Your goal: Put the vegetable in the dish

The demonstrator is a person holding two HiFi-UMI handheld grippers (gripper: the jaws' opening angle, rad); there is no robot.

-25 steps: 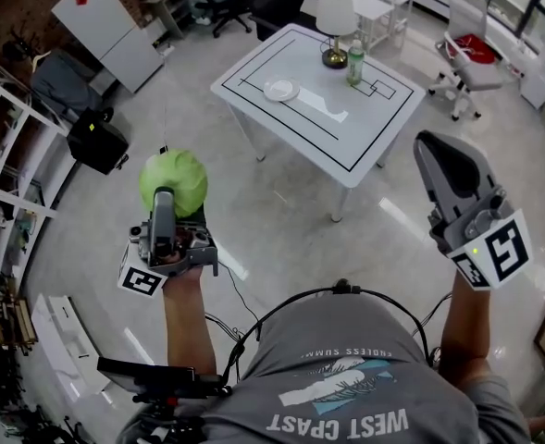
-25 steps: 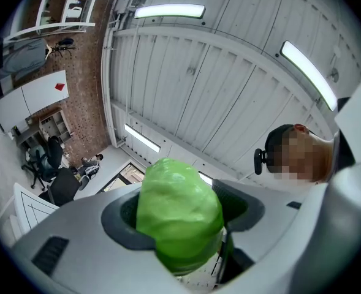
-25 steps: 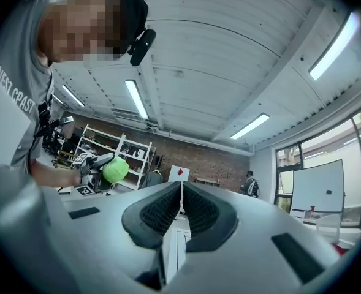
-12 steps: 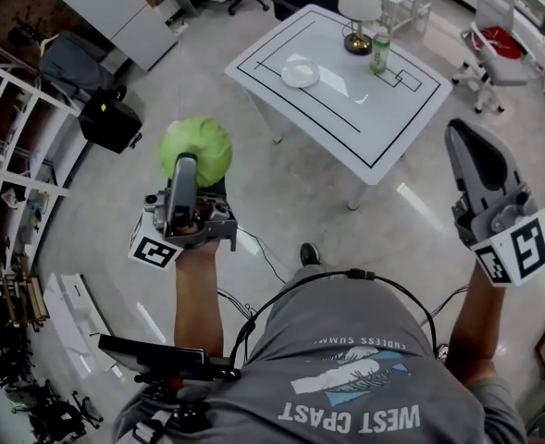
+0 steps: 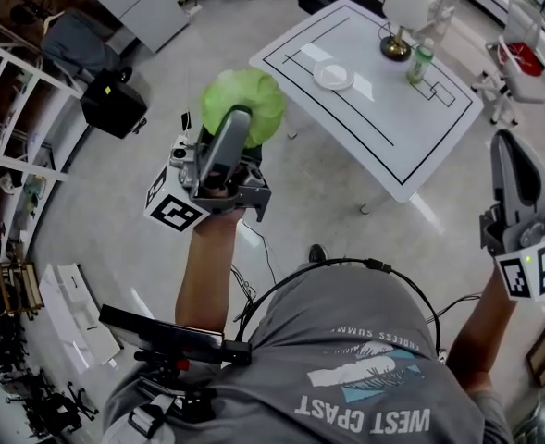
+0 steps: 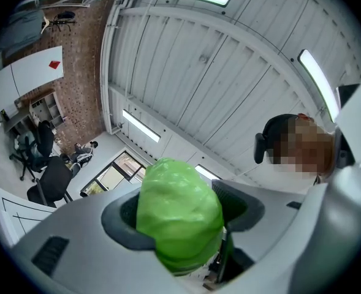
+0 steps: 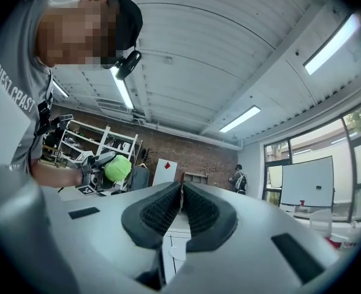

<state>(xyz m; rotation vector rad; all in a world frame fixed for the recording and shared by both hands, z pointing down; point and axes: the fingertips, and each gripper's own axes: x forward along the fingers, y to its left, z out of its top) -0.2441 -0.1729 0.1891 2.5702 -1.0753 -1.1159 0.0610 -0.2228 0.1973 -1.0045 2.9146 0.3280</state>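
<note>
A round green cabbage (image 5: 244, 106) is clamped in my left gripper (image 5: 236, 118), which tilts upward over the floor short of the table; in the left gripper view the cabbage (image 6: 179, 219) fills the gap between the jaws. The white dish (image 5: 333, 75) lies on the white table (image 5: 411, 146) ahead, well beyond the cabbage. My right gripper (image 5: 515, 166) hangs at the right, level, its jaws pressed together on nothing (image 7: 181, 210). From the right gripper view the cabbage (image 7: 117, 168) shows small at the left.
A lamp (image 5: 402, 12) and a green bottle (image 5: 420, 62) stand at the table's far side. A black bag (image 5: 113, 104) and shelving (image 5: 13, 155) are at the left, chairs (image 5: 517, 63) at the right. A cable (image 5: 272, 285) trails on the floor near the person's foot.
Both grippers and the person have moved toward the table, which now lies nearer. The left gripper still carries the cabbage. The right gripper stays shut.
</note>
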